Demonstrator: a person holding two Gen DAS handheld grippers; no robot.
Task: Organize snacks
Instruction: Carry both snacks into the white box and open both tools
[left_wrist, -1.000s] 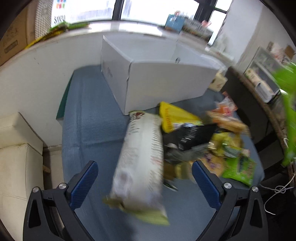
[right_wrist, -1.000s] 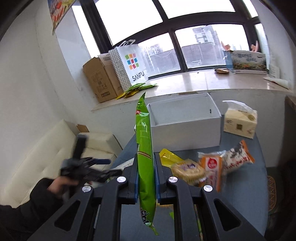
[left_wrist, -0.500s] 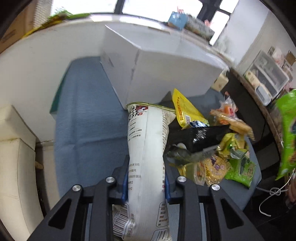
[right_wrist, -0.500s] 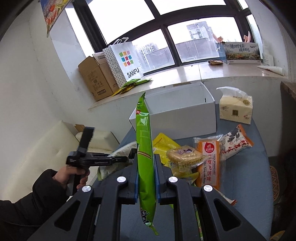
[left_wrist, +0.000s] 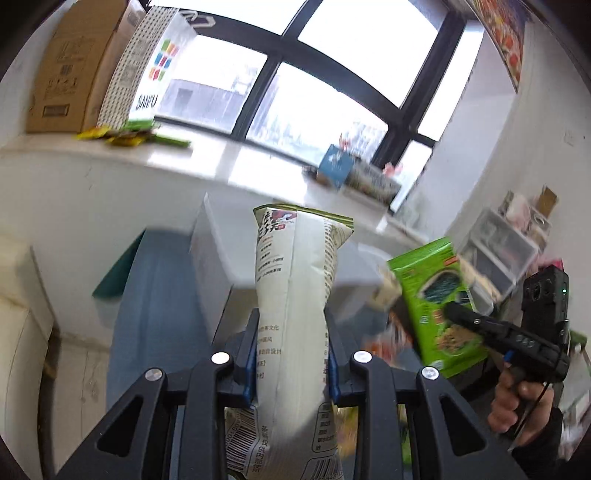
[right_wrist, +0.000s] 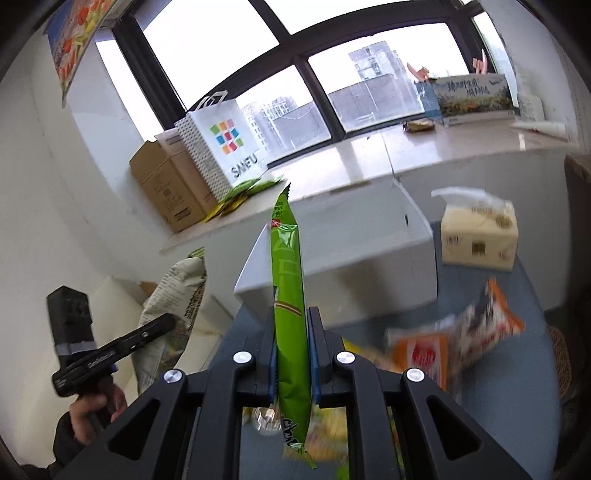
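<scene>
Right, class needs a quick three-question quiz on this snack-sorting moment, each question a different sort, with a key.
1. True or false: the right gripper is shut on the green packet.
2. What does the left gripper hold? A. tissue box B. white bag C. paper carrier bag
3. Fill in: behind the snacks on the blue table stands an open white ____.

Key: 1 true; 2 B; 3 box.
</scene>
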